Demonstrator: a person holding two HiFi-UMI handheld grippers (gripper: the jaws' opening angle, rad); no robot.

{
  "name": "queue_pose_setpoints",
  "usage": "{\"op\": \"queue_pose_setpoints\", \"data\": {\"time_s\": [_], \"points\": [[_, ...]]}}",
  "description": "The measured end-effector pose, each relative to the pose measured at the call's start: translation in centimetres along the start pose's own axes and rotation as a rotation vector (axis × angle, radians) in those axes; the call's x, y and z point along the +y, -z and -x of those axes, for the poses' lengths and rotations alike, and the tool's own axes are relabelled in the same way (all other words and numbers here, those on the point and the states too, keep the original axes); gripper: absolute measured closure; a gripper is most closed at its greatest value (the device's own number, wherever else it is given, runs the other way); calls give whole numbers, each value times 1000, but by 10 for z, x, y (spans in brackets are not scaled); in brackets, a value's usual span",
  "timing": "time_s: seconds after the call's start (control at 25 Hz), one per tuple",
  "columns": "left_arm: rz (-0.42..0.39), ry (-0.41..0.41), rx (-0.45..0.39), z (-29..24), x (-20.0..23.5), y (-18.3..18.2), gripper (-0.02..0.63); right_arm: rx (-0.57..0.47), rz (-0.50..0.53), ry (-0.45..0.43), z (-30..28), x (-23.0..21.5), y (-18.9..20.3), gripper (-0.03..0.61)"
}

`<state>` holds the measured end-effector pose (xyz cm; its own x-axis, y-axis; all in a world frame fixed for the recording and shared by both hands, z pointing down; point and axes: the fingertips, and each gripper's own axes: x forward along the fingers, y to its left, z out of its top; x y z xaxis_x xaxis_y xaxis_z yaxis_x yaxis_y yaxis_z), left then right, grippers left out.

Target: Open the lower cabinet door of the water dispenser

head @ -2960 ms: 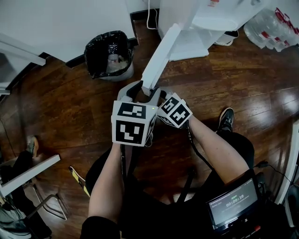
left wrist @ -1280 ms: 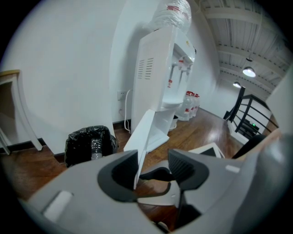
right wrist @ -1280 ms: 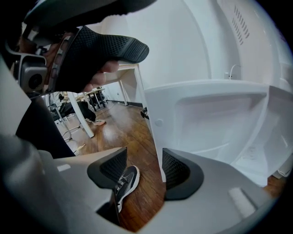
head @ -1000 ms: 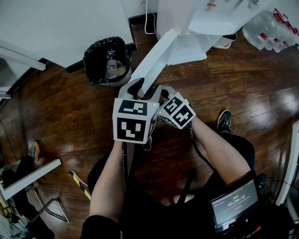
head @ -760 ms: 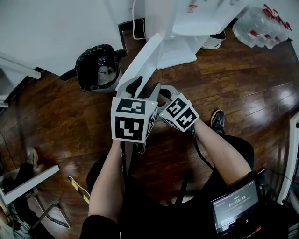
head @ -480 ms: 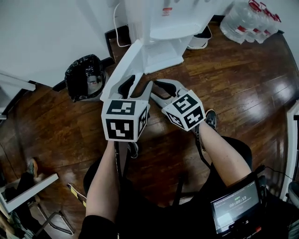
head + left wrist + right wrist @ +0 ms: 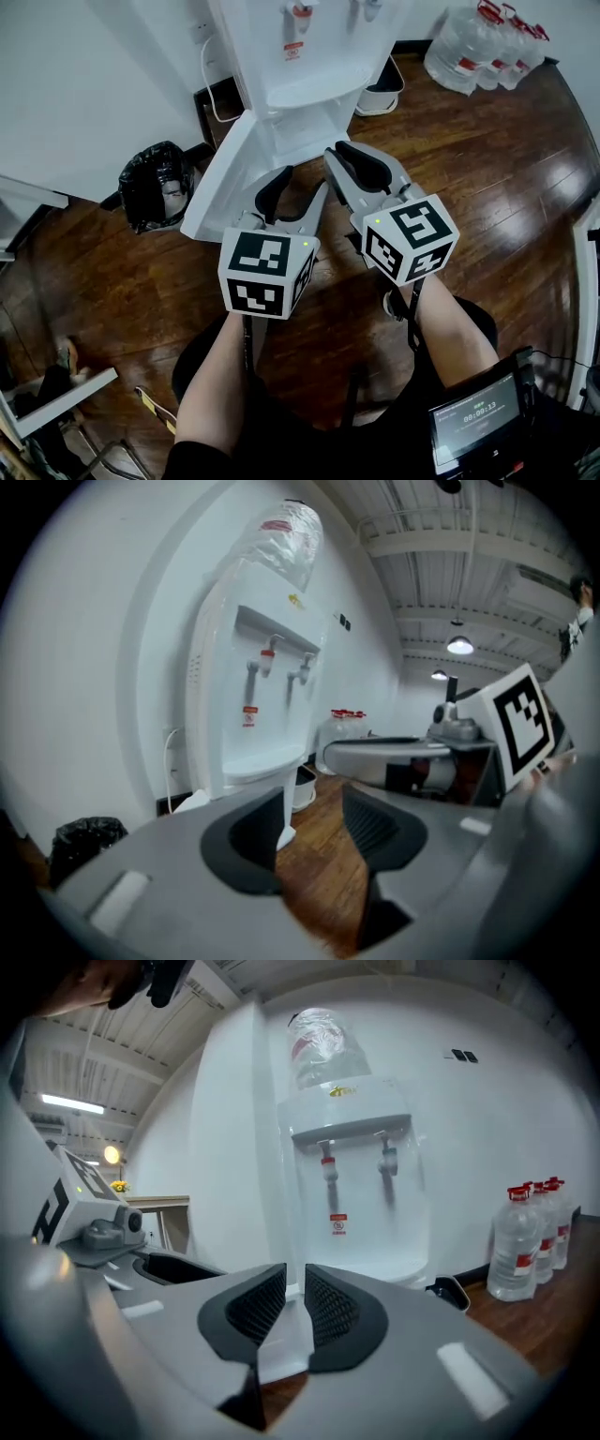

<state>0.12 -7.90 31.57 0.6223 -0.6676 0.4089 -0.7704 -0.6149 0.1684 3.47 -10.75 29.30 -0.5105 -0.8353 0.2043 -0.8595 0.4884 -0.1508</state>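
Lower cabinet door (image 7: 223, 173) stands open; left gripper (image 7: 300, 183) spread, right gripper (image 7: 345, 153) just closing to a slit, both empty: the unheld door could swing shut.

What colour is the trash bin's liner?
Black trash bin liner, clearest in the head view.

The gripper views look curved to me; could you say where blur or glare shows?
Left gripper view: fisheye bending, dark corners, a glaring ceiling lamp. Right gripper view: same bending, the white water dispenser smeared. Head view: sharp, sheen on the dark wooden floor.
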Motion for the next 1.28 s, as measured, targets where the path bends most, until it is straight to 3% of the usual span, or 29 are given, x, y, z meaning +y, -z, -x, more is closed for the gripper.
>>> {"op": "queue_pose_setpoints", "data": {"time_s": [0.32,0.52,0.84,1.12,1.28], "points": [[-87,6,-71,-10,-15,-11,426,-3,0,35,23,-20,0,540],[-77,-24,-80,-10,-7,-9,446,-25,51,22,30,-21,-9,574],[-41,-18,-129,-5,-4,-21,591,3,86,-59,29,0,-4,574],[-81,-33,-211,5,-6,-35,594,-13,102,-88,35,4,-11,574],[-95,-25,-206,3,-10,-31,594,-26,117,-83,38,1,-13,574]]}}
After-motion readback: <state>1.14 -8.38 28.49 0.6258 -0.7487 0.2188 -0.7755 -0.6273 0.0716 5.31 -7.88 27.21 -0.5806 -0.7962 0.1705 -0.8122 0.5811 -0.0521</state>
